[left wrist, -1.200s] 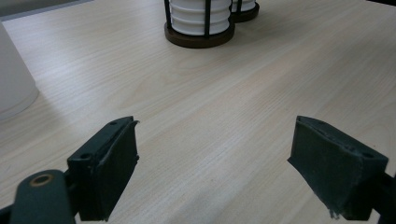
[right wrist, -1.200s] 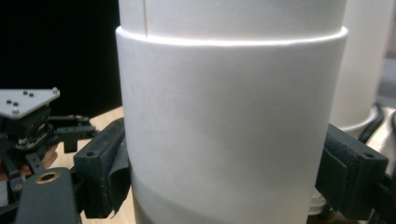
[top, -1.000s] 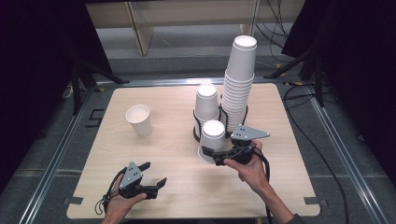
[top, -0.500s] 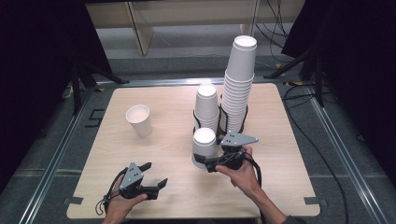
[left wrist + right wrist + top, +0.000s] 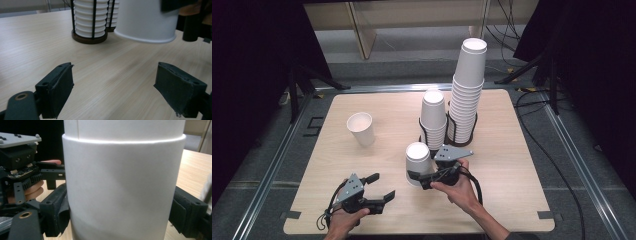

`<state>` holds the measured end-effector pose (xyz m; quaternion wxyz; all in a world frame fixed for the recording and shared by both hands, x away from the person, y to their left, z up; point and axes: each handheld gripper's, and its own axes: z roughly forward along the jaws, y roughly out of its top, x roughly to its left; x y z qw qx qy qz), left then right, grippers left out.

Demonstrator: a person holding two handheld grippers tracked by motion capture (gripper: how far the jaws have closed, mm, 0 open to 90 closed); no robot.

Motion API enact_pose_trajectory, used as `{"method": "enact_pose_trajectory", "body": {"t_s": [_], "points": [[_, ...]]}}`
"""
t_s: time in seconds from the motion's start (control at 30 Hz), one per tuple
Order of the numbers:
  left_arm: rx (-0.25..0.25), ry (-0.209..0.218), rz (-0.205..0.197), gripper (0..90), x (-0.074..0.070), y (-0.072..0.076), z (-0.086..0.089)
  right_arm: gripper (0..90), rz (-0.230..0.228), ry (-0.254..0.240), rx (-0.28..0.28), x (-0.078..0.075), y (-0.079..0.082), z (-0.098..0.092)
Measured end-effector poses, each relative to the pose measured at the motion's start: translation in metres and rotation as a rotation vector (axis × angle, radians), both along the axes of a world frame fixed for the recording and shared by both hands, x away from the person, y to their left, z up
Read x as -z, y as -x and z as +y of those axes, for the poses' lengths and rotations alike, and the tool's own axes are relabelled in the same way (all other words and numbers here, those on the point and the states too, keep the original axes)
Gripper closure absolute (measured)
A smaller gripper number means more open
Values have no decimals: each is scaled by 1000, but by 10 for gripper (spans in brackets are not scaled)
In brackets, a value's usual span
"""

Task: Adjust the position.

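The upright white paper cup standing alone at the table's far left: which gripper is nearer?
Left. The left gripper rests toward the table's near edge, below the cup; the right gripper holds another cup farther right.

Black grippers (image 5: 371, 192), grey three-cornered plates, trailing cables.

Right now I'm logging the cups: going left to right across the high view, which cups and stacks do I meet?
Lone upright cup → upside-down cup → short cup stack → tall cup stack
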<state>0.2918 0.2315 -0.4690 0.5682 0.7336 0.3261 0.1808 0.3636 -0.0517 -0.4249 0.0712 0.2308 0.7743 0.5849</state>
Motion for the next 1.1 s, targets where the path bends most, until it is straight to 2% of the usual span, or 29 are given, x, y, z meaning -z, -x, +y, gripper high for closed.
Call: {"method": "enact_pose_trajectory", "body": {"t_s": [0.1,0.13,0.17,0.3,0.37,0.43,0.47,0.57,0.6,0.63,0.67,0.7,0.73,0.83,0.9,0.93,0.97,1.0,1.03,1.07,1.1], "points": [[25,15,-18,143,-1,1,-5,166,9,-16,-20,2,1,7],[31,7,-18,143,-2,2,-6,166,-21,-12,-14,2,0,9],[42,35,-25,143,-1,1,-9,166,-19,-20,-27,2,0,11],[46,4,-25,143,-2,2,-15,167,-15,-10,-45,2,3,21],[51,38,-39,143,0,1,-18,166,-18,-18,-63,3,4,26],[49,15,-31,143,0,1,-18,167,-13,-24,-70,4,6,31],[47,12,-24,143,0,1,-19,167,-16,-6,-70,3,6,31],[55,31,-37,143,0,0,-21,167,-13,-6,-88,4,6,36],[53,18,-35,143,-1,1,-20,167,-29,-15,-93,5,6,38],[53,6,-34,143,-2,2,-20,167,-3,-17,-92,4,8,39],[57,15,-35,142,-1,1,-20,167,-35,-11,-103,5,7,40],[58,10,-32,143,-1,2,-20,168,-18,-3,-106,4,8,41],[52,11,-28,140,-1,2,-21,168,-32,-12,-111,5,8,43],[50,12,-32,115,-2,2,-21,168,-39,-7,-122,6,10,47],[55,-4,-36,95,-2,2,-20,168,-32,-3,-127,5,11,49],[49,9,-32,81,-2,1,-20,169,-38,-12,-133,6,11,51],[48,4,-33,69,-2,1,-20,169,-30,-12,-132,6,12,52],[49,4,-33,59,-2,1,-20,169,-43,-10,-133,6,12,53],[50,6,-34,52,-2,1,-20,169,-29,-20,-152,7,13,55],[54,7,-37,45,-2,1,-20,170,-38,-6,-147,6,14,56],[53,1,-40,37,-2,1,-19,170,-33,-25,-168,7,14,58]]}}
